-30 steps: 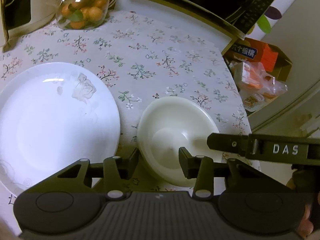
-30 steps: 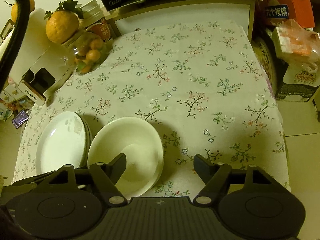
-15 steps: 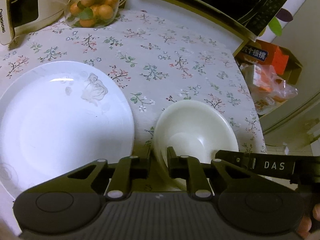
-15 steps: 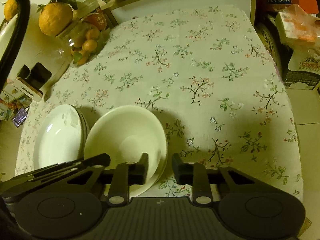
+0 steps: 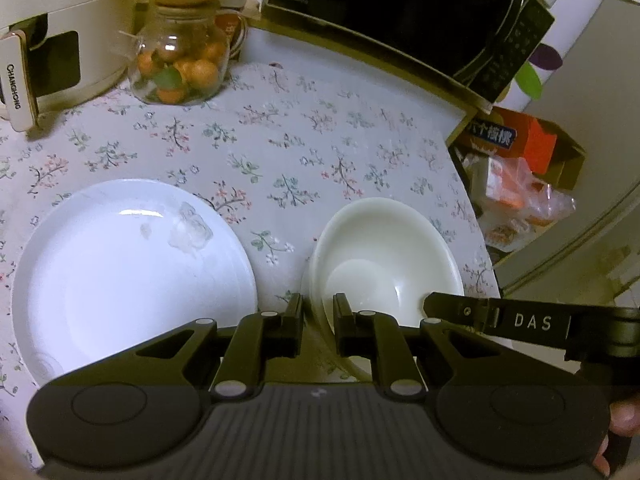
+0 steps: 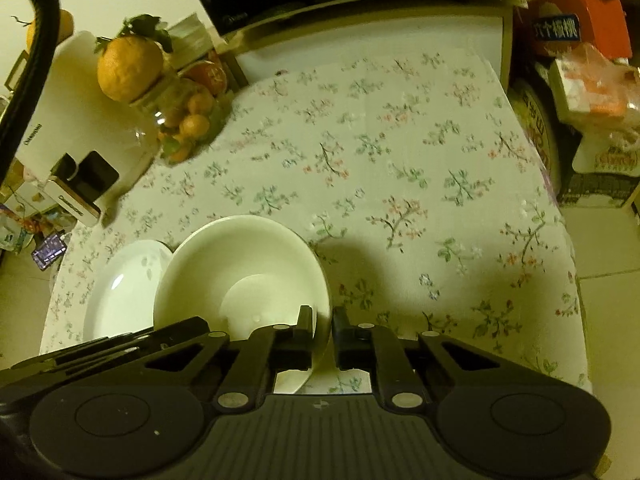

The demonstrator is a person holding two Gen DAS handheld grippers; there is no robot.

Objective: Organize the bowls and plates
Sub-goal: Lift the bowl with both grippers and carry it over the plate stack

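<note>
A stack of cream bowls [image 5: 384,252] sits near the table's front right edge; it also shows in the right wrist view [image 6: 240,272]. My left gripper [image 5: 319,312] is shut on the stack's left rim. My right gripper [image 6: 323,326] is shut on its right rim, and its black finger reaches into the left wrist view [image 5: 500,320]. A stack of white plates [image 5: 124,276] with a faint flower print lies left of the bowls, also visible in the right wrist view [image 6: 124,292].
Floral tablecloth [image 5: 304,148] covers the table. A glass jar of small oranges [image 5: 180,64] and a white appliance [image 5: 60,28] stand at back left, a black microwave [image 5: 400,20] at the back. Boxes and bags [image 5: 516,168] crowd the floor to the right.
Both grippers closed from open onto opposite rims of the bowl stack. The bowls now appear farther from the plates, and both views have pulled back slightly.
</note>
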